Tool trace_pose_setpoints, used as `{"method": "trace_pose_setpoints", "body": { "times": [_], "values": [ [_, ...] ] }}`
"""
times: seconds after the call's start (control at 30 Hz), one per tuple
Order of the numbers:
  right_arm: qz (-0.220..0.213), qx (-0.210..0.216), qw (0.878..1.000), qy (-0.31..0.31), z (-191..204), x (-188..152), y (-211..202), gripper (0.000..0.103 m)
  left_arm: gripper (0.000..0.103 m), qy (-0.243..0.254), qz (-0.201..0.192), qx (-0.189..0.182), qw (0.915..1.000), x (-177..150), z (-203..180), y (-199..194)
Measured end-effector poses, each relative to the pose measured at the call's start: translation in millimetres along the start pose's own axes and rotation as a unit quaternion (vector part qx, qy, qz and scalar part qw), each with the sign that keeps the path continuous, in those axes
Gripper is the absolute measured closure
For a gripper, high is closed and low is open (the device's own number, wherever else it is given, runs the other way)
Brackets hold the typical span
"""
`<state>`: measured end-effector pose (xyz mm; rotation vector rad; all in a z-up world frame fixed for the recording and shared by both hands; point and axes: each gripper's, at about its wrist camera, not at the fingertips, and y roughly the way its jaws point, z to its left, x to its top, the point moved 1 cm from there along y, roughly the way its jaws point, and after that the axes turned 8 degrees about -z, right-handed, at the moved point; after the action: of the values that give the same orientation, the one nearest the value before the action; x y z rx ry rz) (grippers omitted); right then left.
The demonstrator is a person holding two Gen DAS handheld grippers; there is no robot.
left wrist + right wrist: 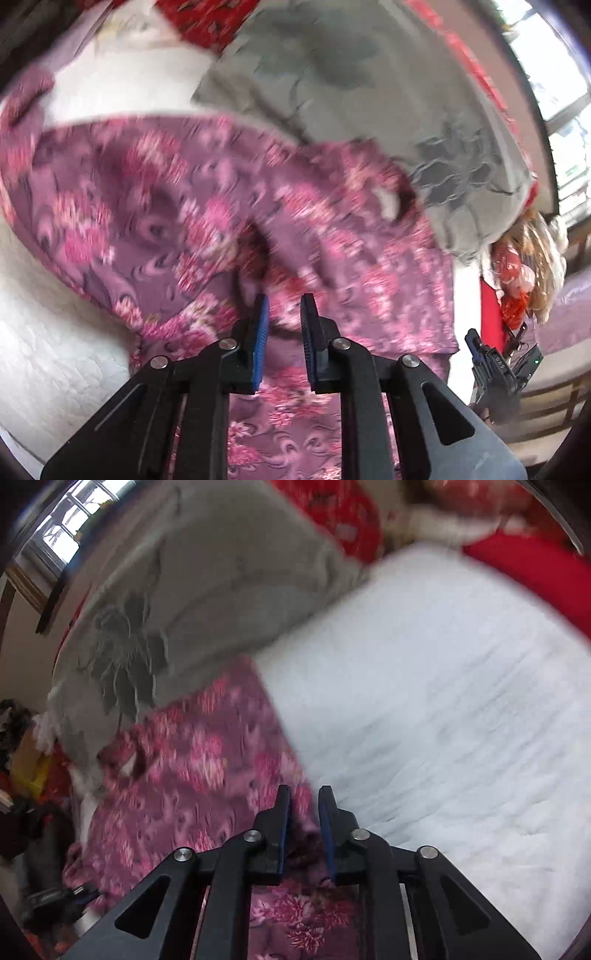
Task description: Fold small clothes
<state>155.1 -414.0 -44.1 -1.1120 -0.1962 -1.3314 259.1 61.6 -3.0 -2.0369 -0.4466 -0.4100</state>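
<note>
A purple garment with pink flowers lies spread on a white bed cover. It also shows in the right wrist view. My left gripper is low over the garment, its blue-padded jaws narrowly apart with a fold of the cloth between them. My right gripper is at the garment's right edge, its jaws narrowly apart with a bunch of cloth between them. The right gripper also shows at the lower right of the left wrist view. Both views are blurred by motion.
A grey cloth with a dark flower print lies beyond the garment, also in the right wrist view. Red fabric lies at the far side of the white bed cover. Clutter and a window stand past the bed.
</note>
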Motion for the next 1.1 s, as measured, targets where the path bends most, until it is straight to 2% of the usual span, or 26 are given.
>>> {"method": "trace_pose_setpoints", "body": {
  "times": [0.03,0.1,0.17,0.23,0.3,0.33,0.4,0.47,0.53,0.6,0.7,0.73,0.77,0.83,0.9,1.03,1.07,1.1],
  "values": [
    [-0.006,0.017,1.000,-0.003,5.5,0.7,-3.9,0.085,0.085,0.014,-0.002,-0.002,0.9999,2.1,-8.0,0.7],
    [0.007,0.034,0.999,-0.022,18.9,-3.2,-0.2,0.082,0.067,0.038,0.000,0.008,0.9992,3.8,-19.7,13.0],
    [0.046,0.037,0.997,-0.043,27.7,-16.6,16.7,0.075,0.066,0.049,0.017,0.037,0.9980,1.6,-21.9,35.7],
    [0.108,0.007,0.992,-0.060,29.8,-39.5,40.3,0.074,0.066,0.047,0.057,0.060,0.9955,-3.9,-14.9,61.3],
    [0.068,-0.010,0.994,-0.089,42.7,-41.3,27.4,0.074,0.066,0.042,0.041,0.045,0.9973,-6.1,-11.6,52.4],
    [0.065,-0.007,0.993,-0.094,52.5,-39.7,22.1,0.072,0.066,0.040,0.042,0.038,0.9976,-5.0,-11.2,47.2],
    [0.053,0.037,0.993,-0.094,75.1,-39.3,14.0,0.072,0.066,0.031,0.041,0.017,0.9985,0.9,-8.1,33.2],
    [0.062,0.064,0.989,-0.120,109.0,-47.4,18.2,0.072,0.066,0.021,0.021,0.001,0.9995,15.5,-1.5,11.8],
    [0.087,0.088,0.982,-0.145,144.8,-60.4,32.0,0.072,0.063,0.023,0.001,0.000,0.9997,36.2,8.6,-11.2],
    [0.102,0.107,0.976,-0.163,175.7,-78.3,44.7,0.072,0.050,0.032,-0.015,0.026,0.9991,57.3,24.6,-31.2],
    [0.120,0.132,0.968,-0.179,210.5,-112.1,58.9,0.072,0.046,0.053,-0.046,0.099,0.9927,98.5,59.3,-53.6],
    [0.129,0.131,0.964,-0.191,219.3,-122.8,65.1,0.072,0.044,0.056,-0.044,0.121,0.9901,107.8,71.4,-54.7],
    [0.137,0.119,0.961,-0.208,224.2,-136.4,68.3,0.068,0.044,0.054,-0.041,0.145,0.9872,118.6,86.9,-57.4],
    [0.084,0.105,0.960,-0.245,232.4,-151.4,65.3,0.065,0.044,0.039,-0.025,0.182,0.9822,139.7,119.7,-56.1],
    [0.046,0.094,0.955,-0.278,235.4,-164.5,59.8,0.063,0.044,0.020,0.008,0.201,0.9793,154.5,150.4,-48.9],
    [0.040,0.084,0.952,-0.291,237.9,-165.6,58.0,0.062,0.044,0.006,0.047,0.232,0.9715,160.1,184.9,-24.1],
    [0.041,0.089,0.953,-0.287,237.4,-165.5,59.4,0.061,0.045,0.007,0.048,0.240,0.9697,158.4,188.9,-21.5],
    [0.042,0.093,0.954,-0.283,236.3,-164.8,60.0,0.061,0.064,0.005,0.047,0.245,0.9683,154.5,190.2,-18.3]
  ]
}}
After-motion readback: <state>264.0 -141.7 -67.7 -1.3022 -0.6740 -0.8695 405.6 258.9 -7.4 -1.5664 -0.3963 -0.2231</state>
